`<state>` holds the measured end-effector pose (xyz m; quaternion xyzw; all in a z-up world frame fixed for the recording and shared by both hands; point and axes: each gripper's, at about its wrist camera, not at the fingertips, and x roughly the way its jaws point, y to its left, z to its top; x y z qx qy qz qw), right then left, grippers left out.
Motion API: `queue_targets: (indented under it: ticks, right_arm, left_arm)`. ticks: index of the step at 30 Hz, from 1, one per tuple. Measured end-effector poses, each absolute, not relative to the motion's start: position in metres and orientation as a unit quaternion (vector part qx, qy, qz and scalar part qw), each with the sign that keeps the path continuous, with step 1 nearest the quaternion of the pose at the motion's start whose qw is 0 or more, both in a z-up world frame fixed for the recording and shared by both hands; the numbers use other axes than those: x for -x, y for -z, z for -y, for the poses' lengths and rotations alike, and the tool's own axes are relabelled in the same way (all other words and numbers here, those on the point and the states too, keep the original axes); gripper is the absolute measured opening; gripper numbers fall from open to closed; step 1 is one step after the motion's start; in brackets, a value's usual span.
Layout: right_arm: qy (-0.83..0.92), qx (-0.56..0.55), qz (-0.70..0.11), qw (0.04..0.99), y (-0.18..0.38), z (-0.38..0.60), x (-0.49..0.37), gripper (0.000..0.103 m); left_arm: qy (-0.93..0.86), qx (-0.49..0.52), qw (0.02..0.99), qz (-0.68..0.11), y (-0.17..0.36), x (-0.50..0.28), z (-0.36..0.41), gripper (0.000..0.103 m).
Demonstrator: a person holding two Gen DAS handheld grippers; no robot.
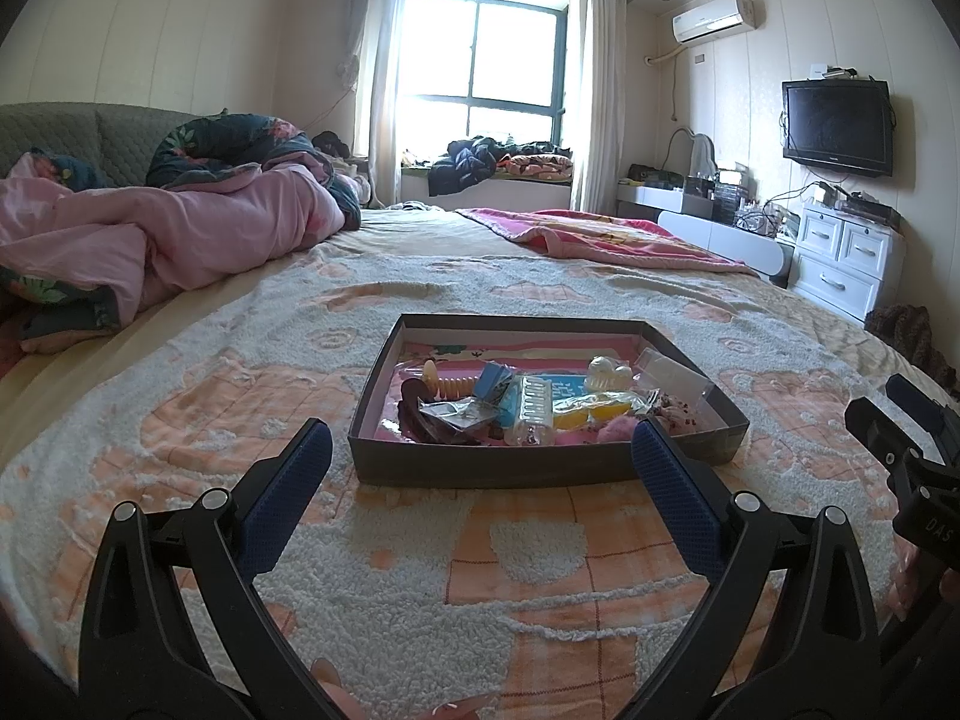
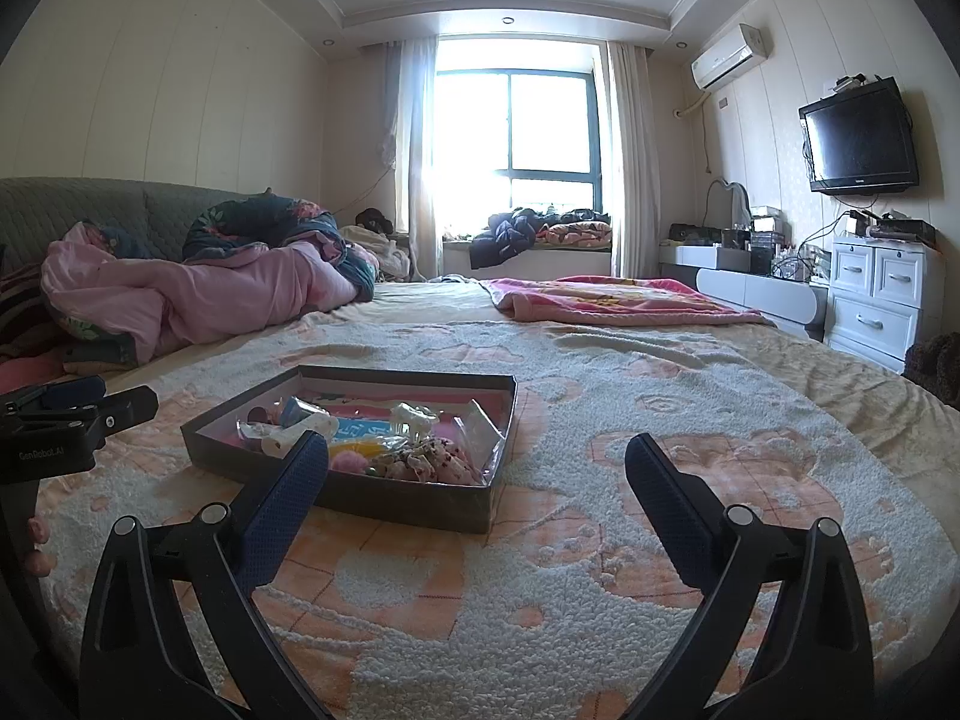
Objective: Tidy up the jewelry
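Left tool (image 1: pixel 480 444) agape, tray (image 1: pixel 540 468) ahead w/ trinkets, blanket (image 1: pixel 420 570) under

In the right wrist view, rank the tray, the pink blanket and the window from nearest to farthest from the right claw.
From the right claw:
1. Tray, just ahead and to the left on the bed.
2. Pink blanket, farther up the bed, slightly right.
3. Window, in the far wall beyond the bed.
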<state>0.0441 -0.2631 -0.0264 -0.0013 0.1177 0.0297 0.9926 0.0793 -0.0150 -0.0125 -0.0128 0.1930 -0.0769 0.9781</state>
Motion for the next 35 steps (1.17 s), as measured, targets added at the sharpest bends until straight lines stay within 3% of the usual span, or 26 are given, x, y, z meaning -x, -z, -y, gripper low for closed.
queue_targets:
  ticks: [27,31,35]
  right_arm:
    - [-0.017,-0.004,-0.153,0.988,0.036,0.270,-0.056,0.097]
    - [0.032,-0.026,-0.190,0.981,0.030,0.301,-0.088,0.097]
    - [0.135,-0.037,-0.307,0.941,0.037,0.365,-0.168,0.096]
  left_arm:
    - [0.059,0.034,0.972,-0.225,0.016,-0.090,0.010,0.092]
    - [0.018,0.062,0.964,-0.256,0.020,-0.111,-0.018,0.092]
    - [-0.088,0.059,0.941,-0.321,0.026,-0.168,-0.079,0.092]
